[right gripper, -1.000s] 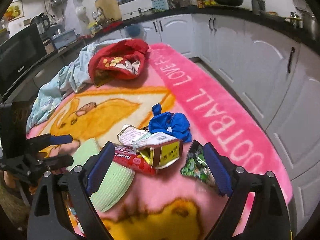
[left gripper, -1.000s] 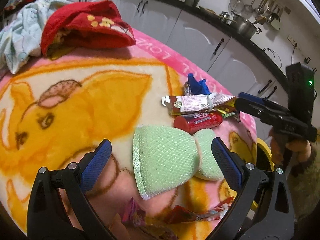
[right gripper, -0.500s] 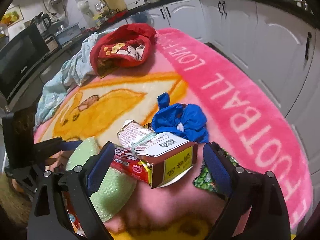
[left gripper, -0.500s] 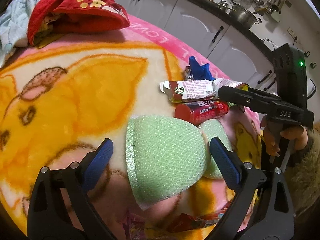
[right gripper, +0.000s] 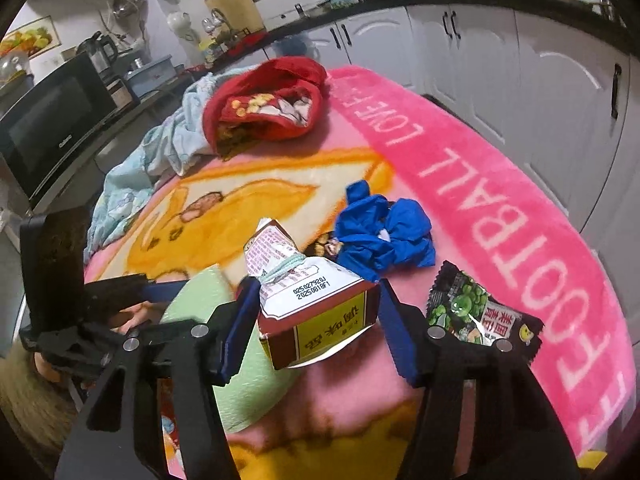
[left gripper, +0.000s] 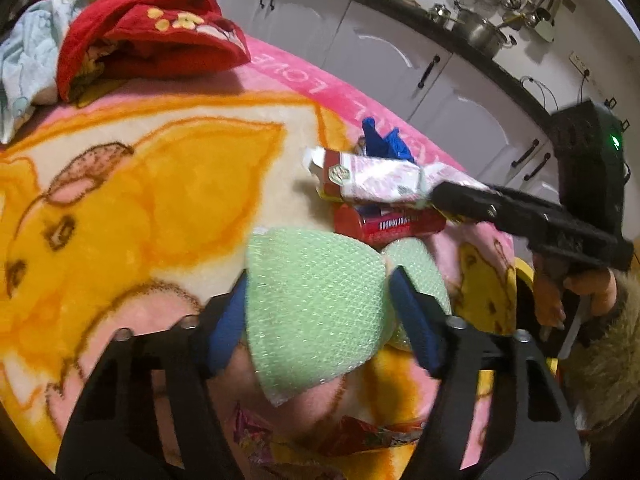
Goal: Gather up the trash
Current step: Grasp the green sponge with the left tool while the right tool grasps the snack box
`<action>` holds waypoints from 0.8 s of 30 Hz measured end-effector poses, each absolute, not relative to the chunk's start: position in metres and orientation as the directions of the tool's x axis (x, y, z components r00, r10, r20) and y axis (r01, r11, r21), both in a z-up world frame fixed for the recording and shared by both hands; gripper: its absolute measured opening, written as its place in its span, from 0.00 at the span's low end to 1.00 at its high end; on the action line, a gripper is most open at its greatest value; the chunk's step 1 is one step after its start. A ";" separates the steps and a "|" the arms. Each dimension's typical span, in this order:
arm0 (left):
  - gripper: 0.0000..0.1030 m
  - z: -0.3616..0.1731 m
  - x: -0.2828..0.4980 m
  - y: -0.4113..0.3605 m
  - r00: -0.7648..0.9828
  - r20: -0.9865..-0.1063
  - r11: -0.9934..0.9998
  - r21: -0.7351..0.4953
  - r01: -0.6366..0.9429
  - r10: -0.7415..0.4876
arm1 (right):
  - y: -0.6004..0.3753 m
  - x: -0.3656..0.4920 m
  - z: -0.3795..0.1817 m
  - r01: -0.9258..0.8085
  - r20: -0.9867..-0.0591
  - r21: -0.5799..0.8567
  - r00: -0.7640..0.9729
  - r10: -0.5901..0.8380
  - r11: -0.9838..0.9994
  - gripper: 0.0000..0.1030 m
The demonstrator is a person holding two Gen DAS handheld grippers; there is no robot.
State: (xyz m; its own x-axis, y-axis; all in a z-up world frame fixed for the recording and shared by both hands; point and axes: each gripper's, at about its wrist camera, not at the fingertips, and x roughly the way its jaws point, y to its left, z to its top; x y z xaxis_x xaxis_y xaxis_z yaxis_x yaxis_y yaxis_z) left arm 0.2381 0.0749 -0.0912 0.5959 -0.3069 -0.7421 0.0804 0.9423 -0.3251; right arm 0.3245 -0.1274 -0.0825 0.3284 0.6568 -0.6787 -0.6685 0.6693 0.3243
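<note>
**Closing in on two pieces of trash at once**

Closing on both sides, we see each claw narrowing around its own item on the pink and orange cartoon blanket (right gripper: pixel 500 184).

Low in the left wrist frame, the left gripper (left gripper: pixel 316 312) has just been drawing its jaws in, and the blue pads now sit against the sides of the pale green foam net (left gripper: pixel 316 304), which bulges up between them. It looks pinched, though blur keeps us from being sure how firmly.

In the right wrist frame, centre bottom, the right gripper (right gripper: pixel 312 320) has likewise been narrowing, and its pads stand tight against the flanks of the crumpled red and yellow carton (right gripper: pixel 320 320).

Just above that carton lies a blue glove (right gripper: pixel 384 236); to its right, a dark snack wrapper (right gripper: pixel 480 312). In the left view a red tube pack (left gripper: pixel 392 224) rests under the carton, mid-right. A red cloth (right gripper: pixel 264 104) sits at upper centre.
</note>
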 end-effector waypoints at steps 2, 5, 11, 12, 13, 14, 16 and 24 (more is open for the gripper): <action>0.38 -0.088 0.237 0.077 0.604 -0.736 0.941 -0.328 0.076 -0.306 | -0.128 0.316 -0.077 -0.674 -0.672 0.307 0.347 0.654 0.672 0.55; 0.28 -0.083 0.236 0.078 0.613 -0.729 0.942 -0.326 0.079 -0.304 | -0.127 0.305 -0.072 -0.679 -0.665 0.285 0.368 0.649 0.677 0.55; 0.19 -0.065 0.227 0.070 0.656 -0.695 0.946 -0.310 0.095 -0.294 | -0.132 0.287 -0.058 -0.685 -0.626 0.271 0.408 0.665 0.676 0.55; 0.19 -0.062 0.225 0.068 0.662 -0.692 0.948 -0.301 0.100 -0.290 | -0.135 0.285 -0.055 -0.683 -0.618 0.273 0.415 0.668 0.677 0.55; 0.18 -0.059 0.223 0.065 0.668 -0.687 0.950 -0.294 0.106 -0.287 | -0.138 0.282 -0.051 -0.682 -0.612 0.267 0.426 0.666 0.681 0.55; 0.17 -0.056 0.221 0.061 0.673 -0.683 0.952 -0.284 0.113 -0.284 | -0.140 0.280 -0.048 -0.681 -0.608 0.257 0.438 0.662 0.686 0.55; 0.16 -0.051 0.217 0.056 0.685 -0.673 0.954 -0.276 0.121 -0.281 | -0.144 0.274 -0.043 -0.680 -0.599 0.241 0.458 0.657 0.693 0.55; 0.13 -0.032 0.204 0.029 0.706 -0.647 0.956 -0.241 0.168 -0.287 | -0.175 0.253 -0.025 -0.644 -0.562 0.239 0.519 0.644 0.727 0.55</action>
